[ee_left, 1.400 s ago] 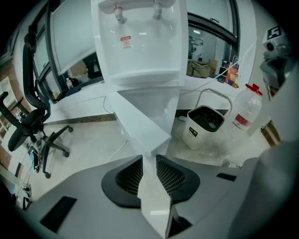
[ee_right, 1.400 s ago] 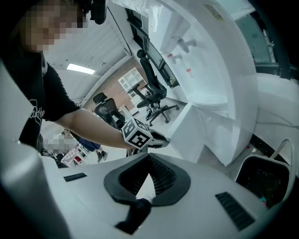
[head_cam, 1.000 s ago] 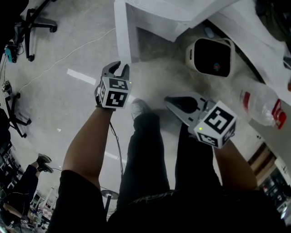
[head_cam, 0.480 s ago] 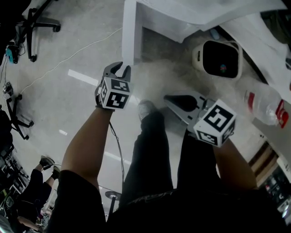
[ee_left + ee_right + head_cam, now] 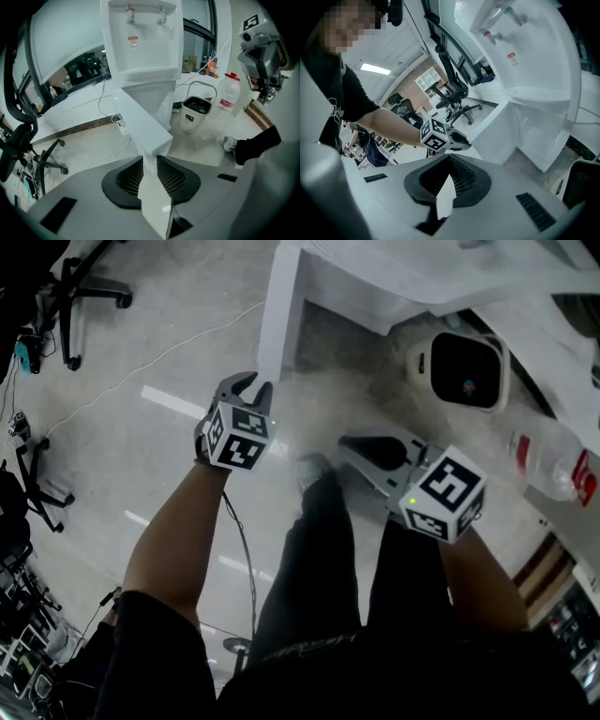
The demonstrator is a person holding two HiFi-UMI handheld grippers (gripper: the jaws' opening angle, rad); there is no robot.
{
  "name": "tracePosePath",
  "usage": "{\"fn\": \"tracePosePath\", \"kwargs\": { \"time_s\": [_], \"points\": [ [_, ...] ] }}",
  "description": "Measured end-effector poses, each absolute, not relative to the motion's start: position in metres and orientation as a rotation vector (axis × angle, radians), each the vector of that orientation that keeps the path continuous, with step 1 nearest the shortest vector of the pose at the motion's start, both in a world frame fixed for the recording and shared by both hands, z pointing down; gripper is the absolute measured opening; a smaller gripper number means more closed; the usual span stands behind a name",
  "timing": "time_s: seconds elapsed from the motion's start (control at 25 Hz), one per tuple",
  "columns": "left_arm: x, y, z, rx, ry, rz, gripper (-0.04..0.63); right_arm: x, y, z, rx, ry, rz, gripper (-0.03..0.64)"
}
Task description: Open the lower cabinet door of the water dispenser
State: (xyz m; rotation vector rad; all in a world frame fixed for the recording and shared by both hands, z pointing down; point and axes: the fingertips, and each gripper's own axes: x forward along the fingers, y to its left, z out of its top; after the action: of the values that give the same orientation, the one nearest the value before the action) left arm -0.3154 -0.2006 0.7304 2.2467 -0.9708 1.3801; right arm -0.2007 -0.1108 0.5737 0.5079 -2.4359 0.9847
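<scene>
The white water dispenser (image 5: 141,51) with two taps stands ahead, and it also shows in the right gripper view as the dispenser (image 5: 534,70). Its lower cabinet door (image 5: 140,124) is swung out towards me. My left gripper (image 5: 150,161) is shut on the door's free edge, which runs between the ribbed pads. From above, the left gripper (image 5: 248,382) sits at the bottom corner of the door (image 5: 278,315). My right gripper (image 5: 347,442) hangs to the right, apart from the door, shut with nothing in it. Its camera sees the left gripper (image 5: 459,139) at the door (image 5: 499,136).
A white bin (image 5: 466,368) with a dark inside stands right of the dispenser, with a clear water bottle (image 5: 548,465) beyond it. Office chairs (image 5: 84,292) stand at the left. A cable (image 5: 178,338) crosses the grey floor. My shoe (image 5: 312,470) is between the grippers.
Dispenser, door, bin and bottle have slid rightwards in the head view while both grippers keep their places in it. The left gripper stays on the door's edge. My foot has shifted right.
</scene>
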Motion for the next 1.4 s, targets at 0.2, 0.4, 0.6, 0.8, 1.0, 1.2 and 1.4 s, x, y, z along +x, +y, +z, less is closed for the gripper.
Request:
{"fn": "tracePosePath", "kwargs": {
  "time_s": [0.2,0.4,0.6,0.8,1.0,1.2,1.4],
  "points": [
    [-0.328,-0.205,0.731,2.270,-0.939,1.411,0.091,-0.213,-0.121,0.573,0.521,-2.441,0.986,0.012],
    [-0.342,-0.211,0.731,2.295,-0.894,1.443,0.091,-0.224,-0.131,0.573,0.533,-2.439,0.989,0.012],
    [-0.353,-0.216,0.731,2.319,-0.841,1.487,0.091,-0.233,-0.139,0.570,0.540,-2.436,0.992,0.014],
    [-0.365,-0.221,0.731,2.313,-0.810,1.526,0.091,-0.242,-0.146,0.564,0.555,-2.438,0.999,0.012],
    [-0.374,-0.227,0.731,2.291,-0.807,1.551,0.091,-0.246,-0.151,0.558,0.569,-2.434,1.013,0.012],
    [-0.376,-0.228,0.731,2.279,-0.803,1.564,0.091,-0.246,-0.148,0.558,0.573,-2.422,1.034,0.012],
    [-0.388,-0.225,0.734,2.201,-0.843,1.550,0.089,-0.247,-0.148,0.555,0.577,-2.422,1.031,0.012]
  ]
}}
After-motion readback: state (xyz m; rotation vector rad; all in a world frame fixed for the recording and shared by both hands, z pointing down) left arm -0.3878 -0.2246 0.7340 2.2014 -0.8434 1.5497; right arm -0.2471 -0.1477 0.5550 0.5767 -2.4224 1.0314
